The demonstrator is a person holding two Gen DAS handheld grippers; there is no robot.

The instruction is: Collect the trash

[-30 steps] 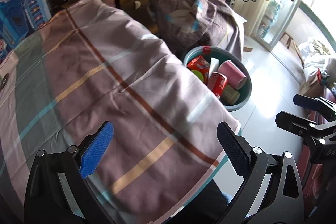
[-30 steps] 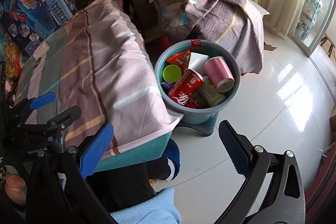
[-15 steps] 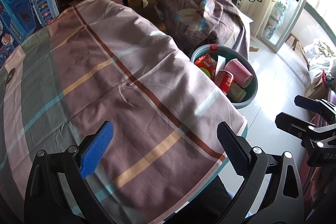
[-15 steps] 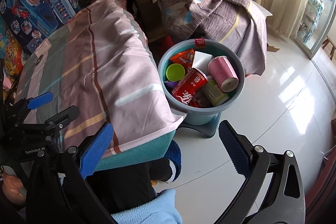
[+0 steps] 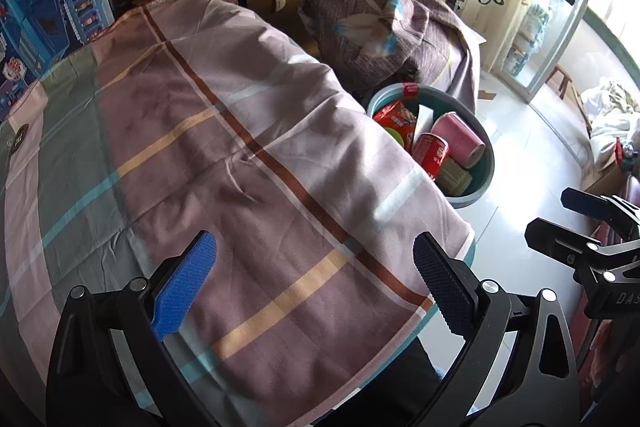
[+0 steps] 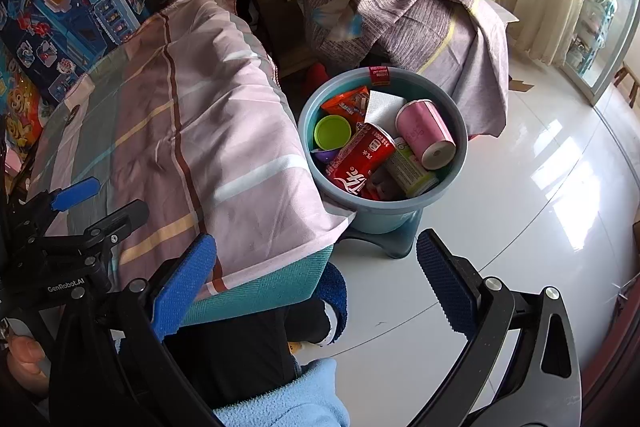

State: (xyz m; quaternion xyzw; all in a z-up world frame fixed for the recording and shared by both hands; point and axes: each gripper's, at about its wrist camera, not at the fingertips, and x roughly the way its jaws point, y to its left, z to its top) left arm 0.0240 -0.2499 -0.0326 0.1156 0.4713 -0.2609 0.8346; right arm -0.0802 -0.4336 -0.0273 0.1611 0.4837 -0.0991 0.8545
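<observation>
— Both tools are spread wide and hold nothing: your left tool [image 5: 314, 287] hangs over the checked cloth [image 5: 224, 155] on the surface, your right tool [image 6: 316, 283] over the white floor [image 6: 520, 211] near the cloth's corner.

— What differs from a second ago?

— Little. In the left view the cloth has slid toward 6 o'clock, more of the far end shows, and the blue bucket [image 5: 486, 151] now sits at about 2 o'clock instead of nearer the centre. In the right view the bucket [image 6: 460, 131] has drifted slightly toward 3 o'clock. Your tools have stayed as wide as before.

— What does one view give that the other lacks?

— The right view looks straight down into the bucket and shows its stool-like base [image 6: 392, 239], your dark trouser leg [image 6: 240, 355] and a light blue sleeve [image 6: 288, 399]. The left view hides the bucket's near side behind the cloth's edge, but shows your right tool at 3 o'clock.

— And the trash?

— All in the bucket, just beside the surface: a red cola can [image 6: 360, 159] lying tilted, a pink paper cup [image 6: 424, 135] on its side, a green lid [image 6: 332, 131], an orange snack wrapper [image 6: 348, 103], a white paper [image 6: 382, 107] and a pale green carton [image 6: 408, 167] under the cup.
</observation>
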